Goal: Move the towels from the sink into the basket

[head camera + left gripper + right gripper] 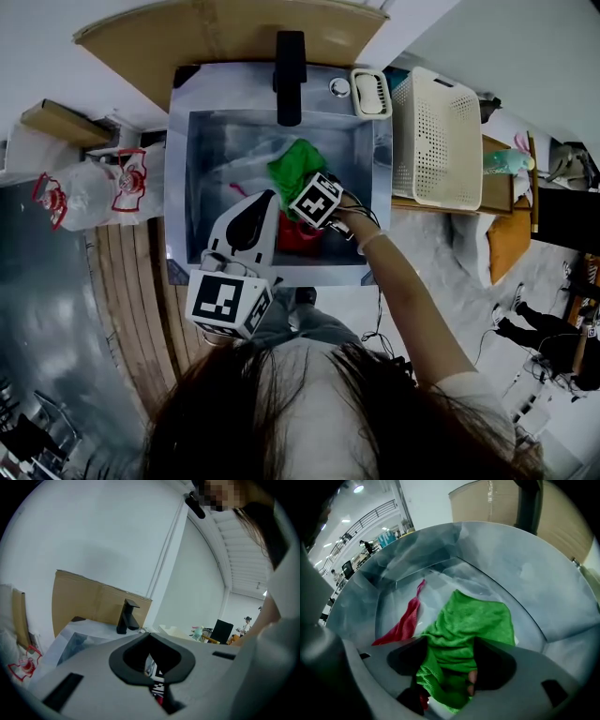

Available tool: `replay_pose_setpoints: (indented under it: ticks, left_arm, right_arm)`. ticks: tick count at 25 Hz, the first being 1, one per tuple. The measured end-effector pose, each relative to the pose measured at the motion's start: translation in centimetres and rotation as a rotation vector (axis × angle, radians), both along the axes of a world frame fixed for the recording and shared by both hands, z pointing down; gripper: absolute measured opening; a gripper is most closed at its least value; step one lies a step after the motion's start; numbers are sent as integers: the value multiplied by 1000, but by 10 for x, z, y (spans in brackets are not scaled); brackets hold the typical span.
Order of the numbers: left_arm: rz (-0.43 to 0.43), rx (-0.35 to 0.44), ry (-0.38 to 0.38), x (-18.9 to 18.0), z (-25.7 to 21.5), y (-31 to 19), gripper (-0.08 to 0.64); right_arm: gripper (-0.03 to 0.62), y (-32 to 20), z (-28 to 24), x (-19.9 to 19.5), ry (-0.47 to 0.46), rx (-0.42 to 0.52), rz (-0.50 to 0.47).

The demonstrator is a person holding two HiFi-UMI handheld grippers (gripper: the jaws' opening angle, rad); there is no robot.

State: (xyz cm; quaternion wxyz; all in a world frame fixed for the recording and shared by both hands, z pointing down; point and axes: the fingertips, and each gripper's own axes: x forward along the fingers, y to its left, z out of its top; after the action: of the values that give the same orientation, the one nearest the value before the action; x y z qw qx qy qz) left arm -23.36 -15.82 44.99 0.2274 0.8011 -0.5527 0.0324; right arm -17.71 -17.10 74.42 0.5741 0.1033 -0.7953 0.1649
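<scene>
Towel (473, 616), green, lies bunched mid-frame in the sink (525, 573), straight below our right gripper (450, 644). Its jaws are spread astride the towel, not pinching. Our left gripper (270, 195), pressed together and empty, sits farther off; we see the basket (436, 141) upper right.

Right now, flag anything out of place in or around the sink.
Two towels lie crumpled in the sink: a green towel bunched at the middle and a red towel trailing beside it. Cloths heaped in a basin look misplaced. Nothing spilled or broken shows.
</scene>
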Motion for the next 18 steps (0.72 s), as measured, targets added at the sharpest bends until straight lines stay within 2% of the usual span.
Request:
replay_pose_setpoints:
  ticks: [5, 10, 12, 14, 18]
  left_arm:
    - [-1, -3, 1, -3, 4, -2, 3]
    - [4, 5, 6, -1, 1, -3, 5]
    - [9, 8, 3, -1, 1, -2, 5]
    - [15, 8, 4, -1, 0, -1, 4]
    - [23, 12, 7, 0, -3, 2, 5]
  right_arm:
    - [315, 0, 0, -2, -12, 15, 40]
    - [182, 9, -2, -3, -38, 30, 93]
    - [93, 11, -2, -4, -38, 39, 100]
    - [66, 12, -2, -4, -36, 42, 111]
    - [58, 10, -12, -1, -52, 45, 150]
